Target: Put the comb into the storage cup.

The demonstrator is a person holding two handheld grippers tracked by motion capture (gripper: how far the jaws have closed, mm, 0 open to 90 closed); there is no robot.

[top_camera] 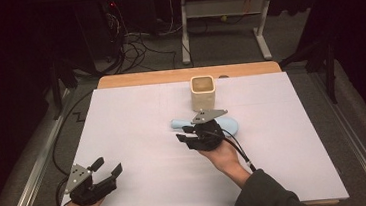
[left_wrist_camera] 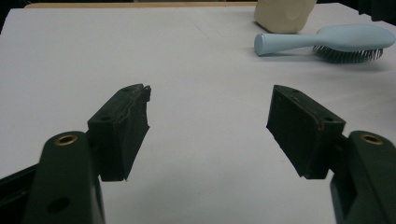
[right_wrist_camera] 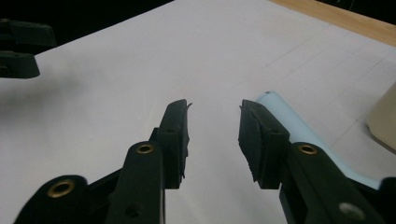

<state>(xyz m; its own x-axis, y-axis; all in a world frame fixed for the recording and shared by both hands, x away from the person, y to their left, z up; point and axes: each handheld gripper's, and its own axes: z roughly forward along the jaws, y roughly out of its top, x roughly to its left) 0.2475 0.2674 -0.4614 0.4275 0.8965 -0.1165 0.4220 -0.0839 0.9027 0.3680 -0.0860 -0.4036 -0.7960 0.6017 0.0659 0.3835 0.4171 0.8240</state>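
Beside hairbrush (top_camera: 225, 125): R claw (top_camera: 185, 133), unlabelled

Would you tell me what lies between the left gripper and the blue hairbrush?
Nothing: in the left gripper view, only bare white table stretches from the left gripper to the hairbrush.

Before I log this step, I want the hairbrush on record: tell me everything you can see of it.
The hairbrush is pale blue, smooth and plastic-looking, with a rounded handle and an oval head. It lies flat on the white table sheet, dark bristles facing down, in front of the cream cup. The right tool hangs just over its handle with the jaws apart and empty; the handle lies beside the right jaw, not between the two. Whether anything touches it is unclear.
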